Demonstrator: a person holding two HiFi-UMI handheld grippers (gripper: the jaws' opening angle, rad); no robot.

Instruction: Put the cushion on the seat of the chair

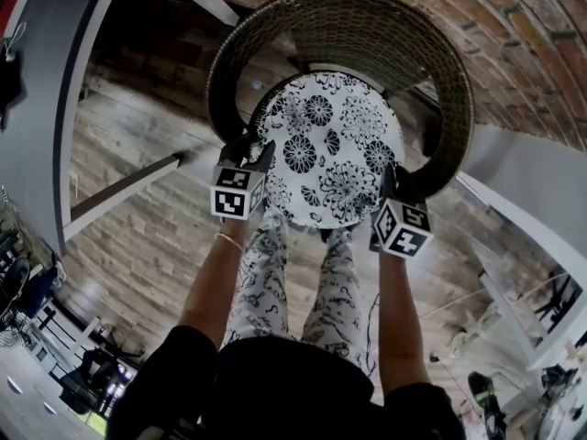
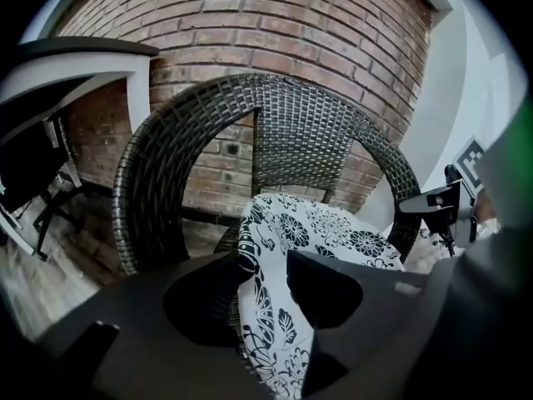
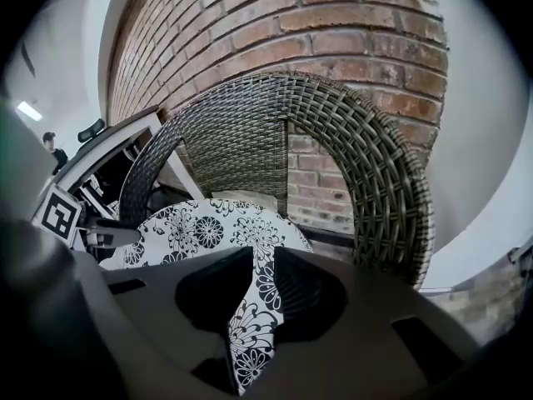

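A round white cushion (image 1: pixel 328 147) with black flower print is held level over the dark wicker chair (image 1: pixel 348 26), inside the ring of its curved back. My left gripper (image 1: pixel 258 157) is shut on the cushion's left edge (image 2: pixel 265 298). At the opposite side my right gripper (image 1: pixel 389 183) is shut on the right edge (image 3: pixel 254 302). In the left gripper view the chair's woven back (image 2: pixel 283 132) rises just behind the cushion, and the right gripper view shows the same chair back (image 3: pixel 333 148). The seat itself is hidden under the cushion.
A red brick wall (image 1: pixel 514 35) stands behind the chair. A white table (image 1: pixel 46 90) with a slanted leg is at the left, and another white surface (image 1: pixel 541 200) at the right. The floor is pale wood planks (image 1: pixel 147 246). My legs in patterned trousers (image 1: pixel 303 291) stand before the chair.
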